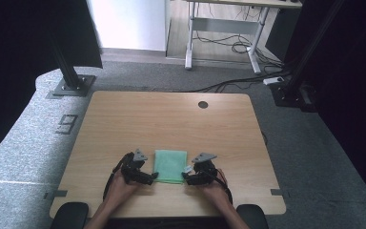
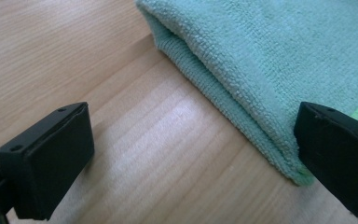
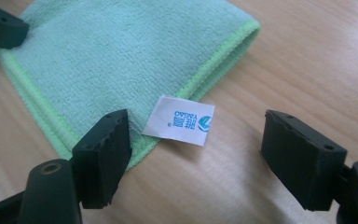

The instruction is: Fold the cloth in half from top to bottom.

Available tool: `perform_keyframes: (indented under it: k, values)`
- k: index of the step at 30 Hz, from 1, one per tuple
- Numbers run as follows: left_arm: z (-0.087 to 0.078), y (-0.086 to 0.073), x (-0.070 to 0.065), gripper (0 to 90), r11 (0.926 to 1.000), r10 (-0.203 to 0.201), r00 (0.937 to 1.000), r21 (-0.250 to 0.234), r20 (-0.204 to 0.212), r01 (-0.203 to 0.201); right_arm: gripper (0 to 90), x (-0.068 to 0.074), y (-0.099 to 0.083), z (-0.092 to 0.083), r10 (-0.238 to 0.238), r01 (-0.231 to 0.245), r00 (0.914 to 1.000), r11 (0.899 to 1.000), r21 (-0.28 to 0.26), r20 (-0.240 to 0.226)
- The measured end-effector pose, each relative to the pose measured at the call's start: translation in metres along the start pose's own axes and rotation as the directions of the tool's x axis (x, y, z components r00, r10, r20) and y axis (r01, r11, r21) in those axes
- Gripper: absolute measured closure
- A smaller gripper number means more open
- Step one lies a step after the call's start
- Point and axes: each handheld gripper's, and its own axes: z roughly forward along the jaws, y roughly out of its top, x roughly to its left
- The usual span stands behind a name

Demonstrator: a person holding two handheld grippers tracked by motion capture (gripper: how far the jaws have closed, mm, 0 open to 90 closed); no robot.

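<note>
At the folded green cloth (image 1: 170,166), left claw (image 2: 193,154) and right claw (image 3: 196,158) both wide, empty, flanking its near corners.

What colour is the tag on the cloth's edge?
White with blue-green print; the tag on the green cloth shows best in the right gripper view.

- A folded cloth (image 1: 170,165) lies on the table (image 1: 171,119), near its front edge.
- The left gripper (image 1: 148,179) sits just left of the cloth's near corner.
- The right gripper (image 1: 187,176) sits just right of it, beside the cloth's label (image 3: 179,120).
</note>
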Motion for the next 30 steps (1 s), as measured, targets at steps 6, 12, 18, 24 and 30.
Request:
perform_keyframes:
  k: [6, 12, 18, 24, 30]
  values:
    - [0.006, 0.007, 0.005, 0.0, 1.0, -0.003, 1.0, 0.0, -0.002, 0.003, 23.1, -0.009, 0.005, 0.006, 0.017, -0.017, 0.9997, 1.0, -0.011, 0.015]
    - [0.014, 0.016, 0.013, 0.0, 0.9999, -0.012, 0.9999, 0.001, -0.01, 0.012, 22.1, -0.02, 0.01, 0.012, 0.033, -0.032, 0.9989, 0.999, -0.021, 0.034]
    - [0.023, 0.027, 0.024, 0.0, 0.9998, -0.022, 0.9997, 0.0, -0.014, 0.022, 22.1, -0.03, 0.016, 0.019, 0.05, -0.048, 0.9975, 0.998, -0.028, 0.05]
    - [0.029, 0.034, 0.031, 0.0, 0.9997, -0.026, 0.9995, 0.001, -0.017, 0.026, 22.1, -0.037, 0.021, 0.024, 0.065, -0.063, 0.9961, 0.998, -0.03, 0.06]
    - [0.035, 0.041, 0.039, 0.0, 0.9994, -0.036, 0.999, -0.002, -0.025, 0.036, 22.1, -0.045, 0.028, 0.031, 0.079, -0.077, 0.9941, 0.996, -0.036, 0.075]
